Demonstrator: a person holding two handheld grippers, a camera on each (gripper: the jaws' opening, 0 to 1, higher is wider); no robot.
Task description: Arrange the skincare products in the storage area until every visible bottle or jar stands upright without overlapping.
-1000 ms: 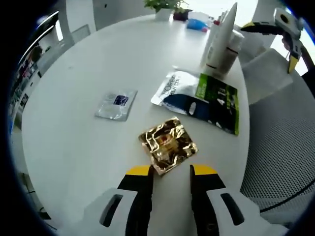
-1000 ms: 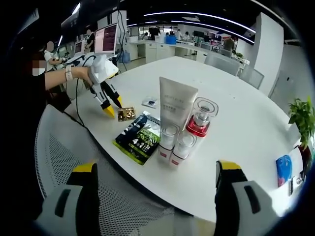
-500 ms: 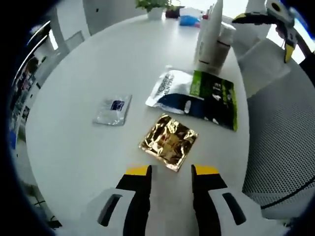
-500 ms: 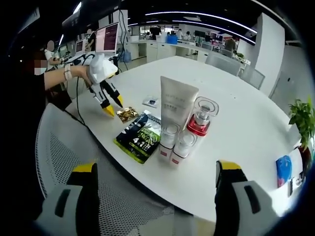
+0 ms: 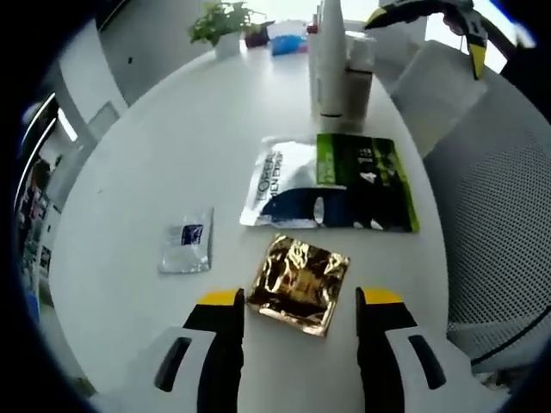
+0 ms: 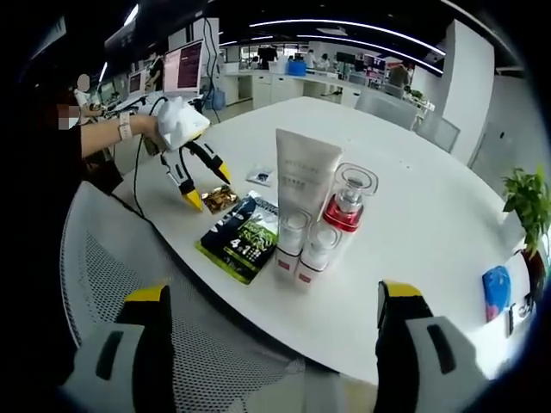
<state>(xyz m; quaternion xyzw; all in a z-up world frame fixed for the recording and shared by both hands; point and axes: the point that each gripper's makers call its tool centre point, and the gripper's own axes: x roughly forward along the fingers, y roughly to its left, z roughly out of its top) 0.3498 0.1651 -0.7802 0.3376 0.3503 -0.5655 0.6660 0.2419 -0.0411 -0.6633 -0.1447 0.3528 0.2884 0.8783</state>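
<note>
Now the left hand-held gripper (image 5: pixel 297 301) hovers, jaws apart, straddling a crinkled gold foil sachet (image 5: pixel 299 284) lying flat on the round white desk (image 5: pixel 155 138). Beyond it lies a green-and-white pouch (image 5: pixel 331 182). Right hand-held gripper (image 6: pixel 267 303), jaws wide apart, faces a white upright tube (image 6: pixel 301 185) and red-collared clear bottle (image 6: pixel 346 206).

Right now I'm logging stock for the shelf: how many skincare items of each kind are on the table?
Tubes: 1, white
Bottles: 3, red-collared, two small clear
Sachets: 3, gold, green-and-white, small clear
Total: 7
</note>
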